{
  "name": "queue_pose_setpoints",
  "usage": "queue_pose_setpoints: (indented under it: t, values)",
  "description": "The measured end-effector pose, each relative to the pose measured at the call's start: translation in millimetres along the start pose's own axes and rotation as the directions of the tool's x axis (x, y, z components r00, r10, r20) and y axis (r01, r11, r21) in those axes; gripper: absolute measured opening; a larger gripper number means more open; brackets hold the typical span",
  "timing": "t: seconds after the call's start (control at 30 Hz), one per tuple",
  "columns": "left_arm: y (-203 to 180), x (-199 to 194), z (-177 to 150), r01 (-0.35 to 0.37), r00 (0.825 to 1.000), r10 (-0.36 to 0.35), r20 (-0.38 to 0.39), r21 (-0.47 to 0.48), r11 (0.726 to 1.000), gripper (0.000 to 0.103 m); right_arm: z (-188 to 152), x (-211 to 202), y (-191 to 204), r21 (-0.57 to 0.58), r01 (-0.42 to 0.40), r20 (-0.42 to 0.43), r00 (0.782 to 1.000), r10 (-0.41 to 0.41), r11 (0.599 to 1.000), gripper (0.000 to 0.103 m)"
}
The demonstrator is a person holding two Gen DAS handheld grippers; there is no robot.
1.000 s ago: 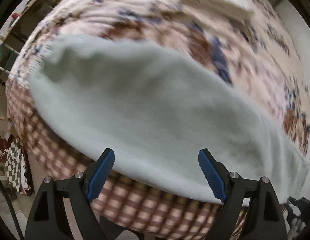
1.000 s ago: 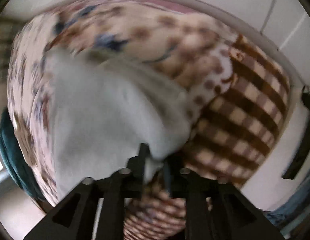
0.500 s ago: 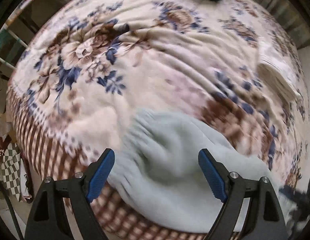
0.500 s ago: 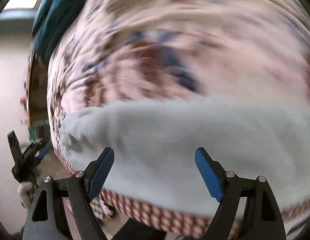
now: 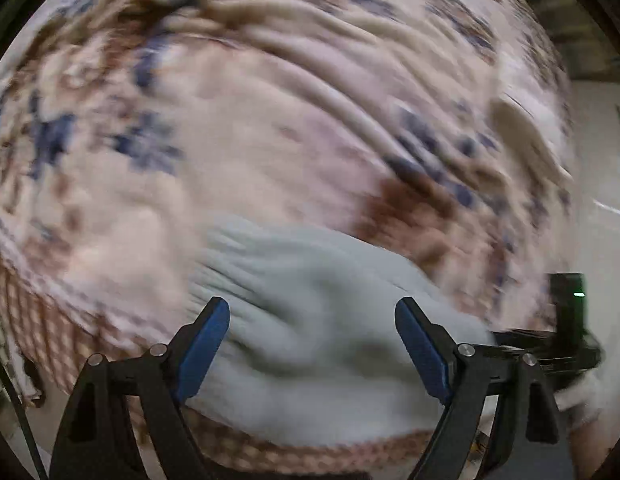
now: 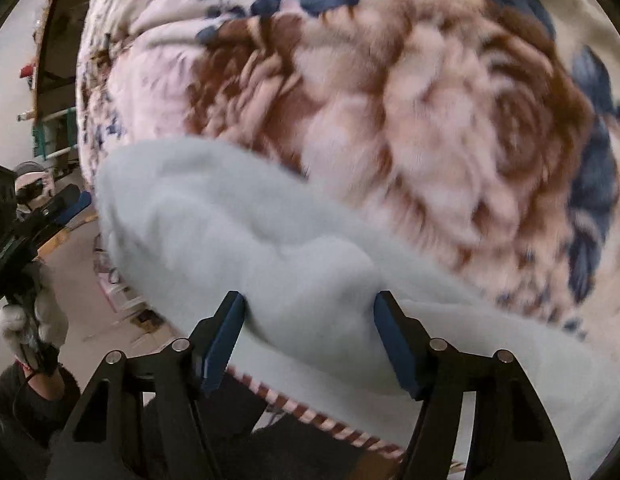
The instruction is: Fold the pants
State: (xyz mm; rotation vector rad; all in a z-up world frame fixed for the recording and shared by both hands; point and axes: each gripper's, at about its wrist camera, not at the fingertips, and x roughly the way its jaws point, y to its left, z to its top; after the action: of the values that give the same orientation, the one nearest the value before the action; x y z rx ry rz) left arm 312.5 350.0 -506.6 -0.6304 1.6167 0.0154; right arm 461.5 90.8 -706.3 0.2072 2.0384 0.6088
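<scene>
Pale blue fleece pants (image 5: 310, 320) lie along the near edge of a bed covered by a floral blanket (image 5: 269, 140). In the left wrist view my left gripper (image 5: 312, 340) is open, its blue pads on either side of the pants' gathered end. In the right wrist view the pants (image 6: 249, 240) stretch across the lower frame, and my right gripper (image 6: 310, 336) is open with a raised fold of fabric between its jaws. The left gripper (image 6: 49, 212) shows at the far left of the right wrist view. Both views are motion-blurred.
The blanket (image 6: 430, 120) has brown and blue flowers and a checked border (image 5: 49, 320) hanging over the bed's edge. A folded beige cloth (image 5: 526, 140) lies at the far right of the bed. Floor and shelving (image 6: 53, 136) lie beyond the left of the bed.
My right gripper let go of the pants a second ago, opened, and has since narrowed around a fold. My left gripper swung to the pants' gathered end and stays open.
</scene>
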Motion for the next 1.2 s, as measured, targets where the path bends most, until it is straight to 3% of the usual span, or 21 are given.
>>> queue_pose_setpoints:
  t: [0.07, 0.17, 0.2, 0.27, 0.37, 0.47, 0.5, 0.53, 0.57, 0.6, 0.7, 0.77, 0.83, 0.9, 1.0, 1.03, 1.07, 1.13, 1.2]
  values:
    - [-21, 17, -5, 0.074, 0.994, -0.076, -0.081, -0.024, 0.997, 0.083, -16, 3, -1, 0.009, -0.027, 0.003, 1.0, 0.027, 1.0, 0.068]
    - [-45, 56, -13, 0.165, 0.96, -0.189, -0.209, -0.128, 0.978, 0.083, -33, 10, -2, 0.016, -0.065, 0.018, 0.998, 0.064, 0.998, 0.068]
    - [-49, 66, -14, 0.164, 0.951, -0.198, -0.237, -0.155, 0.974, 0.083, -32, 8, -3, 0.006, -0.071, 0.023, 0.997, 0.071, 0.997, 0.068]
    - [-52, 89, -21, 0.184, 0.916, -0.259, -0.307, -0.254, 0.95, 0.083, -43, 8, 0, -0.046, -0.081, 0.034, 0.996, 0.083, 0.996, 0.068]
    - [-50, 118, -35, 0.122, 0.888, -0.266, -0.374, -0.368, 0.922, 0.083, -54, 14, 8, -0.1, -0.109, 0.026, 0.993, 0.112, 0.989, 0.068]
    - [-47, 141, -43, 0.039, 0.894, -0.212, -0.395, -0.402, 0.915, 0.083, -69, 18, 10, -0.148, -0.138, 0.012, 0.99, 0.141, 0.979, 0.068]
    - [-45, 147, -45, 0.01, 0.903, -0.186, -0.388, -0.412, 0.911, 0.08, -73, 19, 9, -0.157, -0.148, 0.007, 0.989, 0.151, 0.976, 0.068]
    - [-44, 147, -46, 0.016, 0.913, -0.185, -0.363, -0.421, 0.907, 0.069, -76, 21, 9, -0.168, -0.159, 0.001, 0.987, 0.161, 0.973, 0.068]
    - [-43, 150, -46, 0.011, 0.923, -0.168, -0.347, -0.412, 0.911, 0.042, -79, 22, 5, -0.166, -0.168, -0.006, 0.985, 0.17, 0.972, 0.068]
    - [-43, 151, -47, -0.007, 0.927, -0.141, -0.348, -0.393, 0.919, 0.038, -80, 22, 0, -0.149, -0.187, -0.012, 0.982, 0.187, 0.971, 0.068]
    - [-44, 146, -52, 0.001, 0.939, -0.124, -0.321, -0.355, 0.935, 0.033, -73, 16, -23, -0.019, -0.283, 0.012, 0.959, 0.283, 0.959, 0.068]
    - [-47, 139, -56, 0.008, 0.944, -0.116, -0.307, -0.33, 0.944, 0.033, -66, 9, -46, 0.113, -0.374, 0.05, 0.928, 0.37, 0.921, 0.068]
    - [-50, 135, -59, 0.016, 0.948, -0.118, -0.297, -0.322, 0.946, 0.033, -58, 11, -62, 0.219, -0.404, 0.062, 0.914, 0.401, 0.888, 0.068]
    - [-52, 131, -61, 0.024, 0.95, -0.121, -0.289, -0.317, 0.948, 0.033, -48, 29, -71, 0.316, -0.399, -0.006, 0.907, 0.422, 0.861, 0.069]
    - [-55, 128, -62, 0.042, 0.953, -0.131, -0.274, -0.311, 0.95, 0.033, -28, 47, -74, 0.35, -0.403, -0.095, 0.883, 0.46, 0.846, 0.072]
    - [-54, 126, -61, 0.049, 0.954, -0.137, -0.266, -0.314, 0.948, 0.033, -23, 52, -72, 0.35, -0.397, -0.123, 0.878, 0.462, 0.848, 0.069]
    - [-52, 123, -58, 0.055, 0.954, -0.145, -0.261, -0.322, 0.945, 0.034, -18, 53, -73, 0.354, -0.373, -0.132, 0.888, 0.441, 0.858, 0.048]
    - [-40, 121, -56, 0.083, 0.952, -0.179, -0.25, -0.352, 0.932, 0.035, -10, 47, -71, 0.307, -0.296, -0.141, 0.926, 0.351, 0.905, 0.016]
    - [-33, 119, -55, 0.109, 0.947, -0.215, -0.24, -0.388, 0.915, 0.04, -10, 32, -61, 0.288, -0.269, -0.104, 0.945, 0.31, 0.919, 0.012]
